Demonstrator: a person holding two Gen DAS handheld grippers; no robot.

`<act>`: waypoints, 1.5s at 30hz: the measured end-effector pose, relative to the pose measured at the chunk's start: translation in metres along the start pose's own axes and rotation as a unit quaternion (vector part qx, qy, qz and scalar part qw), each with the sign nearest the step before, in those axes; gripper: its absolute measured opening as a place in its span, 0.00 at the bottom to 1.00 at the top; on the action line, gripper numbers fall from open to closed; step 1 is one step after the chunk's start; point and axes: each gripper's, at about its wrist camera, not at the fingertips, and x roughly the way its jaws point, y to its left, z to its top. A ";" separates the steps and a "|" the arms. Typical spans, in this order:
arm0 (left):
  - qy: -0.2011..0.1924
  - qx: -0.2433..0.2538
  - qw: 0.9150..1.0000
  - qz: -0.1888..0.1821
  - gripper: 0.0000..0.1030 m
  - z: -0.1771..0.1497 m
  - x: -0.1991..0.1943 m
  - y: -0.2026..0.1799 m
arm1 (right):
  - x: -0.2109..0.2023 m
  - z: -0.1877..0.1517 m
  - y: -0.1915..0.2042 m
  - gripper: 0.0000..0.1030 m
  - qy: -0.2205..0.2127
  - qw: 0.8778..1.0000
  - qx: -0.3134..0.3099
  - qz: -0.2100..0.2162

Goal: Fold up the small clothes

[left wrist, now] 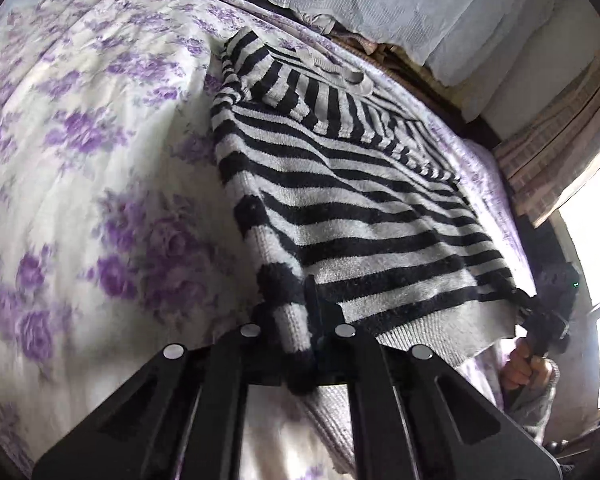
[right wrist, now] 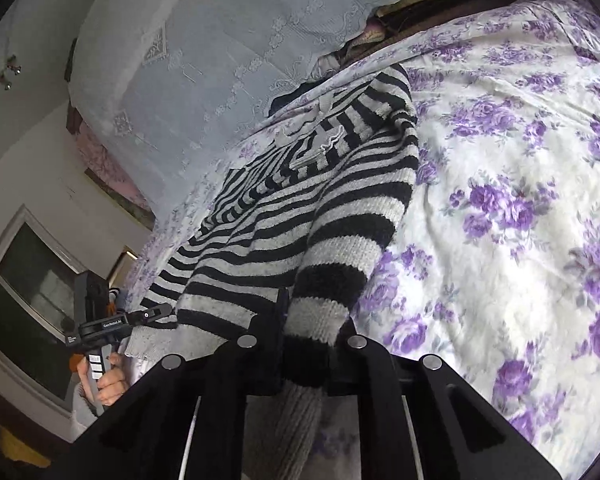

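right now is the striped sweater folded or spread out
Partly folded: striped sweater lies on the bed, sleeves laid over its body, hem end pinched in both grippers.

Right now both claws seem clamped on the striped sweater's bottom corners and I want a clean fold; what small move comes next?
Probably lift both corners together and carry the hem toward the collar. The left claw and right claw each pinch the striped sweater, which lies flat on the floral bedspread.

A bed with a purple-flowered sheet [left wrist: 80, 128]; pale lace-covered pillows [right wrist: 204, 40] at its far end; a bright window [left wrist: 596, 248] right.
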 end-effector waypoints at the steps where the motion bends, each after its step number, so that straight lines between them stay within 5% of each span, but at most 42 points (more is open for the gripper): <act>1: 0.000 0.000 1.000 -0.005 0.05 -0.004 -0.003 0.001 | -0.002 -0.002 0.001 0.13 0.000 1.000 0.000 0.003; 9: 0.019 -0.013 0.999 -0.036 0.06 -0.016 -0.010 0.015 | -0.011 -0.016 -0.002 0.13 0.015 0.999 0.019 0.027; 11: 0.033 -0.025 0.999 -0.036 0.08 -0.015 -0.003 0.019 | -0.001 -0.013 -0.005 0.23 0.038 0.999 0.029 0.023; 14: 0.042 -0.029 0.997 -0.051 0.28 -0.017 -0.002 0.021 | 0.000 -0.016 -0.001 0.39 0.049 0.998 0.024 0.025; 17: 0.044 -0.005 0.998 -0.049 0.36 -0.021 -0.002 0.011 | -0.001 -0.023 0.009 0.36 0.053 0.998 0.001 0.020; 18: 0.046 0.007 0.998 -0.041 0.35 -0.022 -0.001 0.006 | -0.002 -0.024 0.011 0.20 0.052 0.998 -0.002 0.020; 19: 0.048 0.022 0.998 -0.027 0.33 -0.024 0.000 0.000 | -0.002 -0.024 0.011 0.15 0.051 0.998 -0.006 0.021; 21: 0.051 0.034 0.998 -0.013 0.06 -0.024 0.001 -0.004 | -0.005 -0.024 0.018 0.13 0.041 0.999 -0.022 0.017; 30: 0.025 0.053 0.998 -0.035 0.06 0.014 -0.021 -0.019 | -0.011 0.017 0.031 0.13 0.029 0.998 -0.015 0.060; 45: 0.001 0.032 0.999 -0.022 0.06 0.098 0.001 -0.026 | 0.026 0.094 0.039 0.13 0.014 0.999 -0.031 0.038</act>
